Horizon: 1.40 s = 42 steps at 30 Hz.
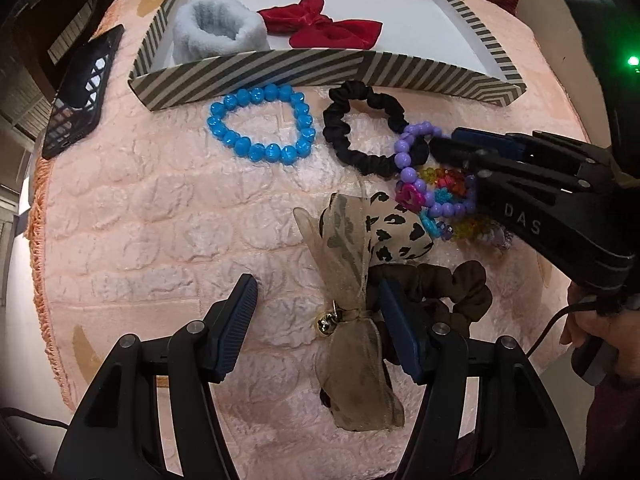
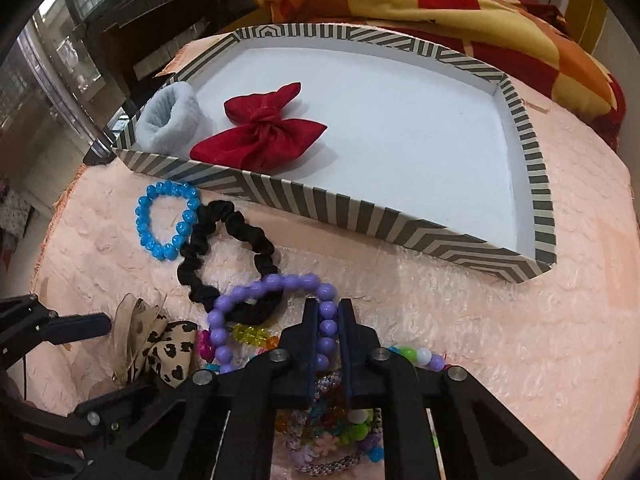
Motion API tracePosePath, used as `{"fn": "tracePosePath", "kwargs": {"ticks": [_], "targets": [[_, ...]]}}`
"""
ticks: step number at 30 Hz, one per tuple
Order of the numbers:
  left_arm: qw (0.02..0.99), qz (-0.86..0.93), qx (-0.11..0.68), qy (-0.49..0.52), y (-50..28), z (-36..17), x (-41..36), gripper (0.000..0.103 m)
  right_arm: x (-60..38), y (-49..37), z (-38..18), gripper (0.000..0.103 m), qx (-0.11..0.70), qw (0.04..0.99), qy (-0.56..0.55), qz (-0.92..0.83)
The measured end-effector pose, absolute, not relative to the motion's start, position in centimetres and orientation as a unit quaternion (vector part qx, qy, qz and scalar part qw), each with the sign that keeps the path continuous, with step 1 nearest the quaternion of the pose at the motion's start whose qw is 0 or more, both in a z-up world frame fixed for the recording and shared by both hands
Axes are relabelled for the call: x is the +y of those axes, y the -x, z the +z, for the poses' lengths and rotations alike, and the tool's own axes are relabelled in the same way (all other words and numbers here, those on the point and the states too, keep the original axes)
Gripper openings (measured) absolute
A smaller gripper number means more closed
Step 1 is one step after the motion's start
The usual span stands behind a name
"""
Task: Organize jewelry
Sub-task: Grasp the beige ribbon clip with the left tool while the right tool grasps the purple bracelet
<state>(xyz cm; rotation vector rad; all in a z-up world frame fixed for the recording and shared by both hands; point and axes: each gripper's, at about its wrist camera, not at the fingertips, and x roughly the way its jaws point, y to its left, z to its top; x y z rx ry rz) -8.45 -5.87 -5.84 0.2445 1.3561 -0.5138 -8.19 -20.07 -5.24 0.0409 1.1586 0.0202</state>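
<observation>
My right gripper (image 2: 327, 312) is shut on a purple bead bracelet (image 2: 276, 284), which also shows in the left wrist view (image 1: 412, 148). The bracelet lies partly over a black scrunchie (image 2: 224, 240). My left gripper (image 1: 318, 304) is open, with a sheer leopard-print bow (image 1: 352, 320) between its fingers and a brown scrunchie (image 1: 452, 292) by its right finger. A blue bead bracelet (image 1: 260, 124) lies near the striped tray (image 2: 536, 184). The tray holds a red bow (image 2: 260, 136) and a grey fuzzy band (image 2: 164, 120).
A heap of colourful bead bracelets (image 2: 332, 424) lies under my right gripper. A phone (image 1: 80, 92) lies at the left edge of the pink quilted mat (image 1: 160, 220). A patterned blanket (image 2: 440, 8) is behind the tray.
</observation>
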Motion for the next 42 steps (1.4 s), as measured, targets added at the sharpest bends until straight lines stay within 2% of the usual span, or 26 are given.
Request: {"fn": "tracePosePath", "kwargs": {"ticks": [1, 3, 5, 17, 24, 28, 29, 30, 32, 40, 42], "targets": [[0.741, -0.237, 0.619, -0.107, 8.3, -5.8, -5.8, 0.056, -20.3, 8.2, -5.0, 0.009, 0.545, 0.838, -0.026, 0.009], [0.733, -0.251, 0.626, -0.092, 7.9, -5.7, -5.5, 0.031, -20.8, 8.6, -3.9, 0.009, 0.534, 0.844, -0.050, 0.015], [0.728, -0.261, 0.628, -0.091, 7.9, -5.2, -5.7, 0.021, -21.0, 9.1, -2.3, 0.009, 0.519, 0.852, -0.067, 0.020], [0.761, -0.270, 0.586, -0.072, 6.6, 0.0, -3.6, 0.012, -20.4, 10.6, 5.4, 0.009, 0.442, 0.894, -0.076, 0.014], [0.780, -0.272, 0.560, -0.061, 6.2, 2.5, -3.0, 0.012, -20.5, 10.6, 6.8, 0.009, 0.430, 0.899, -0.077, 0.013], [0.774, -0.259, 0.576, -0.046, 5.9, 1.8, -2.1, 0.013, -20.2, 10.5, 6.4, 0.009, 0.437, 0.897, -0.074, 0.014], [0.771, -0.256, 0.582, -0.040, 5.8, 1.5, -1.9, 0.020, -20.1, 10.4, 6.3, 0.009, 0.439, 0.895, -0.076, 0.014], [0.766, -0.255, 0.588, -0.038, 5.8, 1.0, -1.7, 0.034, -20.2, 10.5, 6.0, 0.009, 0.441, 0.894, -0.079, 0.014], [0.762, -0.250, 0.597, -0.038, 5.9, 0.0, -1.5, 0.052, -20.3, 10.5, 5.8, 0.009, 0.444, 0.892, -0.082, 0.015], [0.731, -0.233, 0.639, -0.052, 5.9, -4.7, -1.3, 0.054, -20.3, 10.5, 5.6, 0.009, 0.449, 0.889, -0.083, 0.014], [0.731, -0.232, 0.640, -0.057, 5.8, -5.3, -1.5, 0.048, -20.3, 10.4, 5.7, 0.009, 0.450, 0.889, -0.084, 0.014]]}}
